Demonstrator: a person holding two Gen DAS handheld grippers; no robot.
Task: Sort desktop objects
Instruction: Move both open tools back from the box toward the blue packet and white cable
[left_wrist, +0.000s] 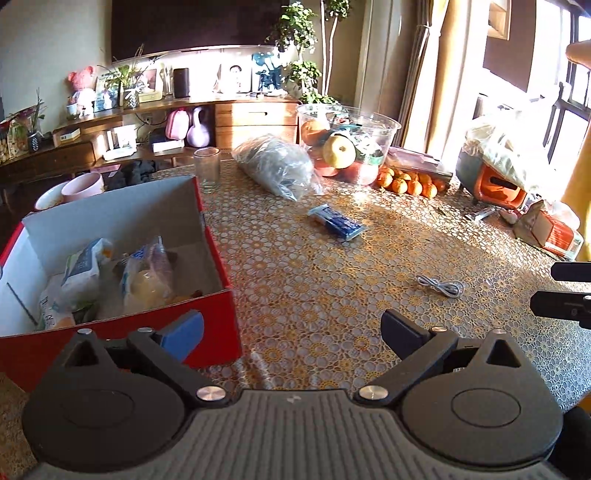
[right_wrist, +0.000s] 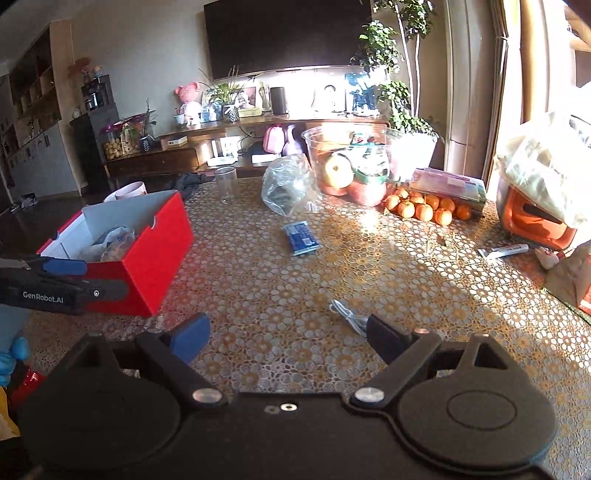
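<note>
Between picks. Left gripper (left_wrist: 291, 334) spread, empty, beside red box (left_wrist: 207, 317), already holding snack bags. Right gripper (right_wrist: 286, 338) spread, empty, just short of white cable (right_wrist: 349, 315). Probable next: lower over cable, close on its coil, carry to box. Blue packet (left_wrist: 338, 221) farther out on table (left_wrist: 332, 295). Cable partly hidden behind right finger; box contents blurred, count unclear.
</note>
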